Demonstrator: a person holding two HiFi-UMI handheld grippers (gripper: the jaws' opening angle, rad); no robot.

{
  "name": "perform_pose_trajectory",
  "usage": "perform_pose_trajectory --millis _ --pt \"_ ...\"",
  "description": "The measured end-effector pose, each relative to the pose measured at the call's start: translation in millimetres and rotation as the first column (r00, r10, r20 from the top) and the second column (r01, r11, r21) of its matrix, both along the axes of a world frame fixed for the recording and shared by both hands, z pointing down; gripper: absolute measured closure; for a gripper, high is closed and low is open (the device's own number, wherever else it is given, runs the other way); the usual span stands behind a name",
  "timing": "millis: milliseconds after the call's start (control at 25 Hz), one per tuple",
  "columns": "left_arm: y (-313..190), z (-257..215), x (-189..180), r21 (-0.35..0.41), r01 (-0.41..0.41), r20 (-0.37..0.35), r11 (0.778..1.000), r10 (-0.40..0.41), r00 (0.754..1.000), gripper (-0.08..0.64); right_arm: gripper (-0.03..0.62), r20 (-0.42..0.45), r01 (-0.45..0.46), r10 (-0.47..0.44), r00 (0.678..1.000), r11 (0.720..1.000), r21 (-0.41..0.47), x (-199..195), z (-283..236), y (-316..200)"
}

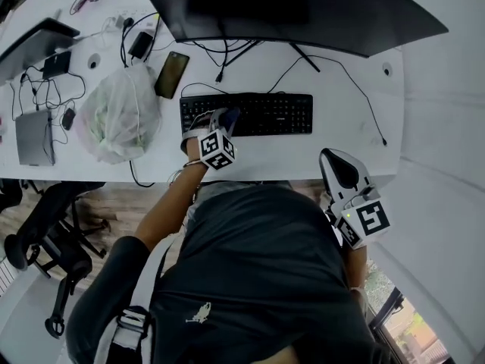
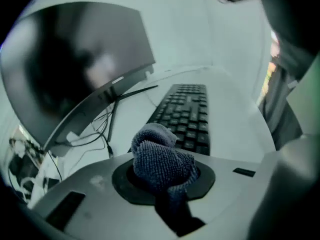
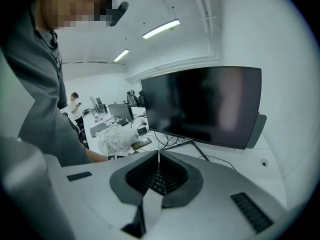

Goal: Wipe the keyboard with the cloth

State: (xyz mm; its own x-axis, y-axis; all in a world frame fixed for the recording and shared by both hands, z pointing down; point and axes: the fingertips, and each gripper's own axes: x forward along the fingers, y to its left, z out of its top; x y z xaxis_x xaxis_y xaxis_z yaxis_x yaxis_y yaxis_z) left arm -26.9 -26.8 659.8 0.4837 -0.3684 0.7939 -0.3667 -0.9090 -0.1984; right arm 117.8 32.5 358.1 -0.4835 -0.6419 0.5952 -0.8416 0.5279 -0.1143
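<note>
A person's left gripper pinches a bunched blue-grey cloth, whose looped, nubbly weave puffs out above the clamped jaws. The cloth is at the left end of a flat black keyboard lying near the front edge of a smooth white desk. The right gripper, jaws pressed together on nothing, hangs off the desk's front right corner. A crinkled translucent plastic bag slumps toward the desk's left side, and a curved dark monitor stands along its back edge.
</note>
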Motion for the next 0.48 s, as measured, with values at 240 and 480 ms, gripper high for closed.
perform_pose_trajectory --millis 240,480 --pt "3.8 -13.6 0.5 0.123 -0.079 0.083 0.989 0.069 0.994 0.461 0.581 0.002 -0.012 0.012 1.0 1.0 -0.017 10.6 5.2 -0.8" --pt "-40.7 -8.2 -15.5 -0.06 0.007 0.003 0.998 -0.007 1.0 0.27 0.581 0.006 0.032 -0.032 0.999 0.999 -0.01 -3.2 5.6 0.3"
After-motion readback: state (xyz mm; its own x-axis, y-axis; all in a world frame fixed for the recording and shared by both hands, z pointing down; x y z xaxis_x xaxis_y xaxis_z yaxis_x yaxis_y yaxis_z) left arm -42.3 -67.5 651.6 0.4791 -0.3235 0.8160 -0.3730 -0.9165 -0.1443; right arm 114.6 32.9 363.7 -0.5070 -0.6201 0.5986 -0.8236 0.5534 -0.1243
